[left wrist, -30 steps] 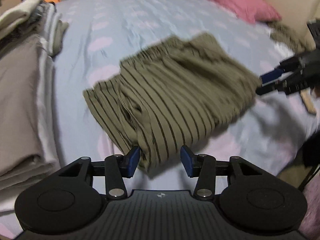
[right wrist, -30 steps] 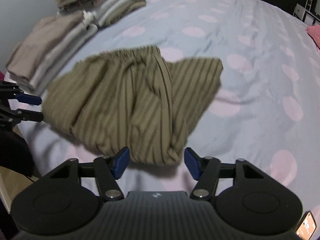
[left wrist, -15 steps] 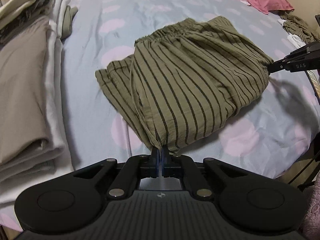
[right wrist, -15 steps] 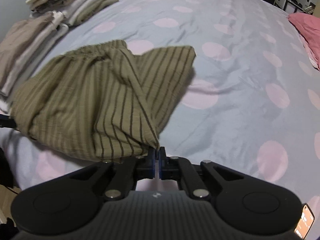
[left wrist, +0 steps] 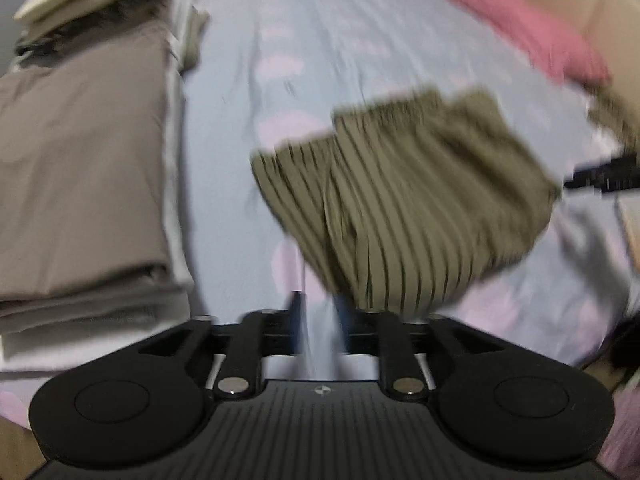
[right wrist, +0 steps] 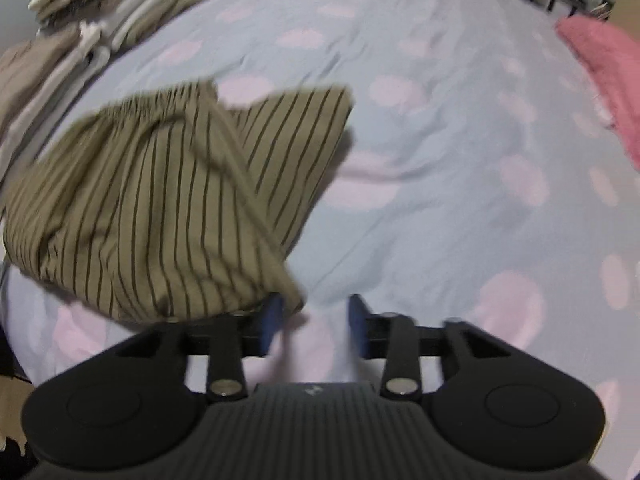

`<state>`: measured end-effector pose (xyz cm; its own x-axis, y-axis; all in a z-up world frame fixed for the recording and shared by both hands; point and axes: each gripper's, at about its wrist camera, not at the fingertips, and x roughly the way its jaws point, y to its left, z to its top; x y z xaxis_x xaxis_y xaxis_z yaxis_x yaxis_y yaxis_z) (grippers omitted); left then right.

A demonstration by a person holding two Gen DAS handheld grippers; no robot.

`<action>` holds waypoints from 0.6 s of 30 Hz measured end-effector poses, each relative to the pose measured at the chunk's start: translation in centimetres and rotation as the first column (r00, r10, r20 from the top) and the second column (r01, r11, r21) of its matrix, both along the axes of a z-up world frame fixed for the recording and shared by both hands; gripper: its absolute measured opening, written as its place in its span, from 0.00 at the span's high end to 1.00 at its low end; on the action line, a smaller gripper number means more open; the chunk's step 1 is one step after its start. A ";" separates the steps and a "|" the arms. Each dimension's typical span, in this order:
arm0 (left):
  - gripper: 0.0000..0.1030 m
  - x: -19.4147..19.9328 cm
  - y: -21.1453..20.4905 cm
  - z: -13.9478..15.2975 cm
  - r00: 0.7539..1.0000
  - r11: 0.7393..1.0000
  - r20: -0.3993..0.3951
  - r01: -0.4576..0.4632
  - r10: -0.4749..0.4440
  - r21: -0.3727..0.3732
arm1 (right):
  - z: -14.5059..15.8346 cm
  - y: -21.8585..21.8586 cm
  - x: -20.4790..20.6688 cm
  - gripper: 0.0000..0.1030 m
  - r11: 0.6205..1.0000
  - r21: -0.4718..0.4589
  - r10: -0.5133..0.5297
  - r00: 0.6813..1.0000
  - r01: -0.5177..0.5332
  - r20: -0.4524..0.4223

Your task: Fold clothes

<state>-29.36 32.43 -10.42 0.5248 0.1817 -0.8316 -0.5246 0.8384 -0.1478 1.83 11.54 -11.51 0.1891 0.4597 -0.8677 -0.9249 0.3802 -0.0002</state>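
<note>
A: So, nearest first: the left gripper (left wrist: 318, 326) has just been opening, its blue pads about half apart with only bedsheet between them. The striped olive shorts (left wrist: 404, 208) start just past its right pad.

B: Same for the right gripper (right wrist: 314, 326). Its jaws have just been parting too, and nothing is in the gap. A near corner of the shorts (right wrist: 160, 200) lies against the outside of its left pad.

A: Then neither tong holds the cloth. The shorts sit roughly folded in a bunched heap on the near part of the blue sheet with pink spots (right wrist: 440, 160).

B: My worry is that corner. If it catches on the pad as the gripper pulls away, I'd guess the top layer drags open and the fold is lost.

A: The heap is lumpy too, so the layers may slump apart unaided.

B: Farther off, at the left, is the stack of folded clothes (left wrist: 80, 160); at the far right, a pink pillow (right wrist: 604, 64).

A: Carrying the loose bundle to that stack could also undo it.
</note>
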 end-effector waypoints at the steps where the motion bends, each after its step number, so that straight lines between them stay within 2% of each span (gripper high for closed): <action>1: 0.54 0.0 0.3 0.5 0.999 1.000 0.040 -0.020 0.020 -0.005 | 0.8 -0.1 0.2 0.50 1.000 0.028 -0.006 1.000 0.006 -0.010; 3: 0.51 0.3 0.7 1.2 0.993 0.999 0.112 -0.033 0.036 -0.024 | 2.0 -0.3 0.7 0.32 0.996 0.091 -0.021 0.999 0.025 -0.042; 7: 0.39 2.1 1.3 1.1 0.984 0.996 0.156 -0.078 0.082 -0.035 | 2.6 0.3 1.5 0.24 0.976 0.211 -0.024 0.988 0.055 -0.150; 9: 0.37 3.0 1.8 0.3 0.980 0.992 0.153 -0.116 0.124 -0.058 | 2.3 1.0 1.6 0.15 0.966 0.247 -0.023 0.981 0.071 -0.192; 11: 0.37 3.9 2.6 -0.9 0.974 0.982 0.143 -0.165 0.177 -0.094 | 1.6 1.9 1.7 0.11 0.960 0.266 -0.030 0.977 0.087 -0.209; 18: 0.37 6.0 4.2 -5.3 0.958 0.958 0.065 -0.271 0.278 -0.095 | -2.4 4.9 3.0 0.11 0.970 0.214 -0.060 0.969 0.113 -0.238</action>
<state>-23.36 36.67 -15.69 0.5270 0.2589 -0.8095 -0.7172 0.6465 -0.2602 4.83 16.45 -13.93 0.0455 0.6376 -0.7690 -0.8538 0.4245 0.3014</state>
